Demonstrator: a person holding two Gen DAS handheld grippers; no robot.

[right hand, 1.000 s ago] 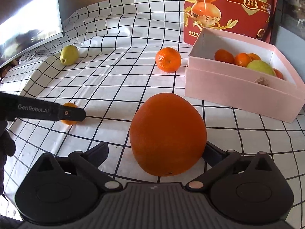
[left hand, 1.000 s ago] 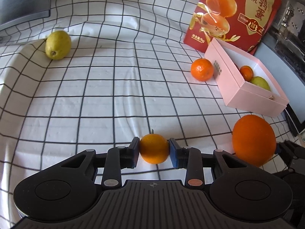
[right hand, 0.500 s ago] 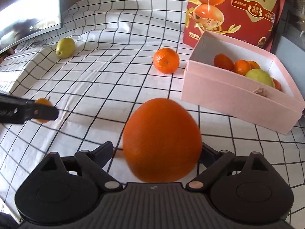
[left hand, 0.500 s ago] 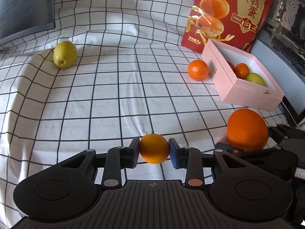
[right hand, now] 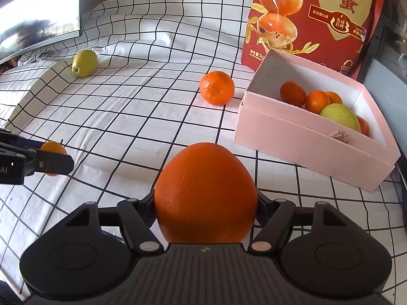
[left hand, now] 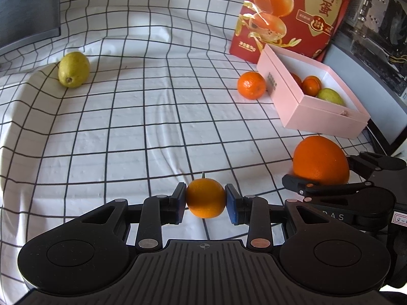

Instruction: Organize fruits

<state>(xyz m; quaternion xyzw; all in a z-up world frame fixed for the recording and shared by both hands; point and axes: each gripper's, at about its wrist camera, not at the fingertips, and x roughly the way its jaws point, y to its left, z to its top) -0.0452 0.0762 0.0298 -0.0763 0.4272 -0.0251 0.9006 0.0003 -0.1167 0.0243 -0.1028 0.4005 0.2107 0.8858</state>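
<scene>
My left gripper (left hand: 205, 204) is shut on a small orange (left hand: 205, 195) with a stem, held just above the checked cloth; its blue pads press both sides. The same fruit (right hand: 52, 150) shows at the left in the right wrist view. My right gripper (right hand: 205, 200) has a large orange (right hand: 205, 193) between its jaws, which are closing; the fingers meet its sides. That large orange (left hand: 319, 160) sits right of my left gripper. A pink box (right hand: 305, 142) at the right holds several small oranges and a green fruit.
A loose mandarin (left hand: 251, 85) lies by the box's left wall. A yellow-green fruit (left hand: 73, 70) rests far left on a fold of the cloth. A red snack bag (left hand: 292, 12) stands behind the box. A dark monitor (right hand: 38, 17) edges the back left.
The right gripper's fingers have drawn in from wide apart to the large orange's sides. The left gripper keeps its hold on the small orange, and both views have shifted only slightly.
</scene>
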